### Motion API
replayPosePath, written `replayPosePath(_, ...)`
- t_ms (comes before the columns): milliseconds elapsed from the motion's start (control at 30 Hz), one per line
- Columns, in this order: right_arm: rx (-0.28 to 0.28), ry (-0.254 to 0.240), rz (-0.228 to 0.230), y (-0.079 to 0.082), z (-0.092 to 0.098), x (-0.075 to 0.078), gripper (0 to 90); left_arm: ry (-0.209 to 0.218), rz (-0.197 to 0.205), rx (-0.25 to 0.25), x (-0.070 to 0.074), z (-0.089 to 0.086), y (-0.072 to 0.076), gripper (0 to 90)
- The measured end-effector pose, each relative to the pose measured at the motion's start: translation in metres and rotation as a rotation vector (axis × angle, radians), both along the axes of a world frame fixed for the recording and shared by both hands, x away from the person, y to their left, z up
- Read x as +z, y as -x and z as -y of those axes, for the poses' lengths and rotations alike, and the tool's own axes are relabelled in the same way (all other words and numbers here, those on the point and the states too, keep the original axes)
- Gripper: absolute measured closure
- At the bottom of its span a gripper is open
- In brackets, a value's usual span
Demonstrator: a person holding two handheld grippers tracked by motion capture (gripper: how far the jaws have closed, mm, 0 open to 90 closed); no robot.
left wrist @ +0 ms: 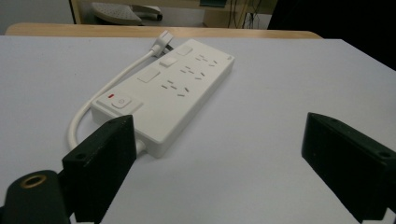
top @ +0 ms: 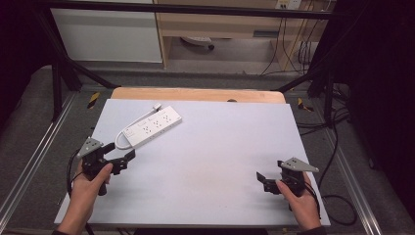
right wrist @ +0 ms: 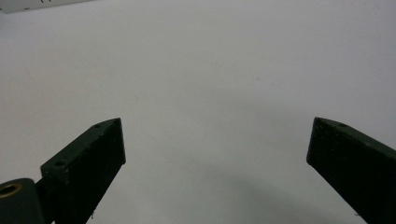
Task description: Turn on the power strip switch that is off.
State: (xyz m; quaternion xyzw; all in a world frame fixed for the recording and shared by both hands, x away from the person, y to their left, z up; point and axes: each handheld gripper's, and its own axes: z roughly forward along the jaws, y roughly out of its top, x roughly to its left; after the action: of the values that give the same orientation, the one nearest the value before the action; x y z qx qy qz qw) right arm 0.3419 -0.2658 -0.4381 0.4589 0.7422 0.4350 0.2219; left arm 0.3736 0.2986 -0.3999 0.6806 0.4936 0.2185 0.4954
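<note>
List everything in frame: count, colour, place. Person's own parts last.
power strip: 1, white, far left of the board, lying flat, sockets up, red light by its switch
strip cable: 1, white, looped along the strip's left side, plug at the far end
board: 1, pale grey, on top of the wooden table
wooden table: 1, light wood, edge showing beyond the board
left gripper: 1, black, near left, jaws open, close to the strip
right gripper: 1, black, near right, jaws open over bare board
hands: 2, one per gripper

One white power strip [top: 152,127], one table [top: 220,161], two grippers, left gripper [top: 126,160], right gripper [top: 263,180]
</note>
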Motion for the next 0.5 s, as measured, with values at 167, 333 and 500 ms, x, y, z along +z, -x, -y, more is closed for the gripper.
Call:
replayPosePath(167, 0.001, 0.012, -0.002, -0.002, -0.003, -0.001, 4.9, 0.001, -0.004, 0.004, 0.006, 0.000, -0.012, 10.1)
replayPosePath(333, -0.010, 0.017, -0.014, -0.004, 0.000, -0.002, 5.0, -0.012, 0.002, -0.006, 0.014, 0.006, -0.022, 10.2)
replayPosePath(500, -0.014, 0.023, -0.024, -0.004, -0.001, -0.003, 4.9, -0.034, 0.005, -0.022, 0.025, 0.015, -0.037, 10.3)
